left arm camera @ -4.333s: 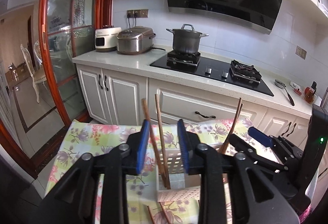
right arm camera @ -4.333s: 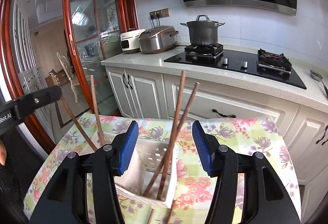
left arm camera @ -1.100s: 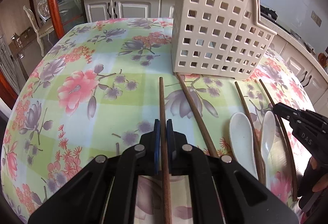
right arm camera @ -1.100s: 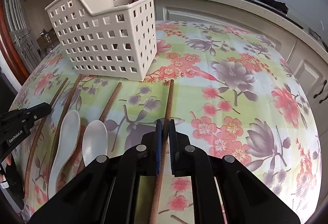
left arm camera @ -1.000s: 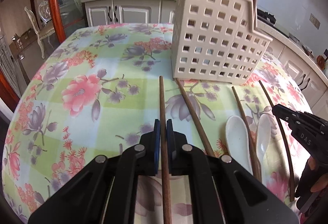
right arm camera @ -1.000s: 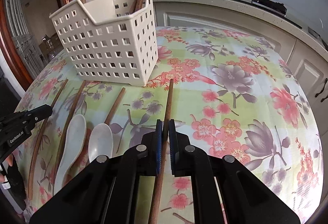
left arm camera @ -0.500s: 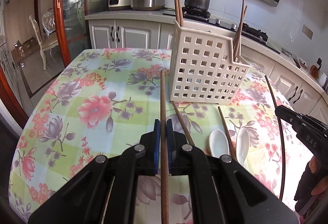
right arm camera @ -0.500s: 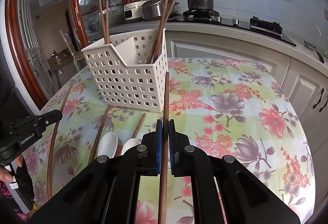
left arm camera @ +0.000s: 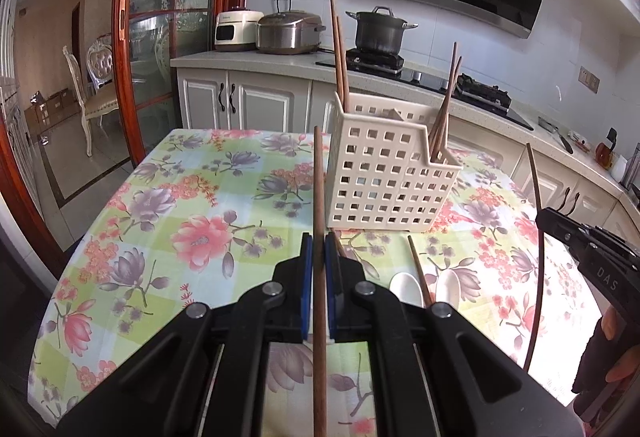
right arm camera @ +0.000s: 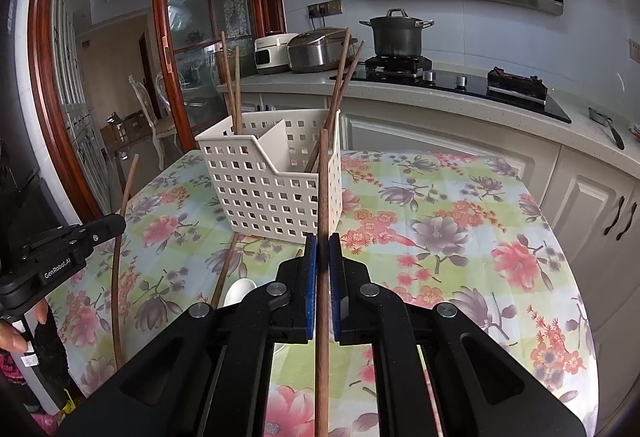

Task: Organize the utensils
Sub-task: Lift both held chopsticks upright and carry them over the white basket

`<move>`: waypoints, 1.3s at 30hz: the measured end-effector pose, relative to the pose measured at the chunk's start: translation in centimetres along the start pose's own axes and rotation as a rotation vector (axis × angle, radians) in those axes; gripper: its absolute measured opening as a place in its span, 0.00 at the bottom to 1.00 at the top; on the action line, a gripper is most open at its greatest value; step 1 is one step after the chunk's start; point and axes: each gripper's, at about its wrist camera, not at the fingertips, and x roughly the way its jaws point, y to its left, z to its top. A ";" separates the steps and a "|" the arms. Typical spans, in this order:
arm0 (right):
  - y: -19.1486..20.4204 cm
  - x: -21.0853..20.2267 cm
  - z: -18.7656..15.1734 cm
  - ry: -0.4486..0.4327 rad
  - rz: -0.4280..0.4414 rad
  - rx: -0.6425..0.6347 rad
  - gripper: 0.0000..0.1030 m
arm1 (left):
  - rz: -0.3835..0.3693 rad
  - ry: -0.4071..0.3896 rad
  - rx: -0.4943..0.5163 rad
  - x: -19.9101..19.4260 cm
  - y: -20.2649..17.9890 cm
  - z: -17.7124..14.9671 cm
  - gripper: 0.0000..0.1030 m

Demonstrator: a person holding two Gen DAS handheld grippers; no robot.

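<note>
My left gripper (left arm camera: 319,243) is shut on a brown wooden chopstick (left arm camera: 319,189), lifted off the table and pointing toward the white perforated utensil basket (left arm camera: 384,185). My right gripper (right arm camera: 323,243) is shut on another wooden chopstick (right arm camera: 323,181), lifted, its tip near the basket (right arm camera: 272,193). Chopsticks stand in the basket's two compartments (right arm camera: 232,85) (right arm camera: 340,85). More chopsticks (left arm camera: 418,273) and two white spoons (left arm camera: 404,287) lie on the table in front of the basket, partly hidden by my grippers.
The table wears a floral cloth (left arm camera: 180,221). Behind it runs a kitchen counter (right arm camera: 460,97) with a pot, a rice cooker and a hob. A glass door with a red frame (left arm camera: 124,49) is at the left. The right gripper shows in the left wrist view (left arm camera: 592,261).
Both grippers closed on chopsticks lying on the table and have lifted them up and back, so the basket now sits lower and farther off in both views.
</note>
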 end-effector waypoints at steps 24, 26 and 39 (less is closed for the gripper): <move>2.2 -4.7 1.1 -0.098 0.019 -0.054 0.06 | -0.014 -0.127 0.046 -5.4 -1.3 0.6 0.06; 2.3 -4.9 1.2 -0.103 0.021 -0.057 0.06 | -0.014 -0.134 0.045 -5.6 -1.4 0.7 0.06; 2.2 -5.8 1.6 -0.133 0.024 -0.055 0.06 | -0.012 -0.157 0.059 -6.3 -1.8 0.8 0.06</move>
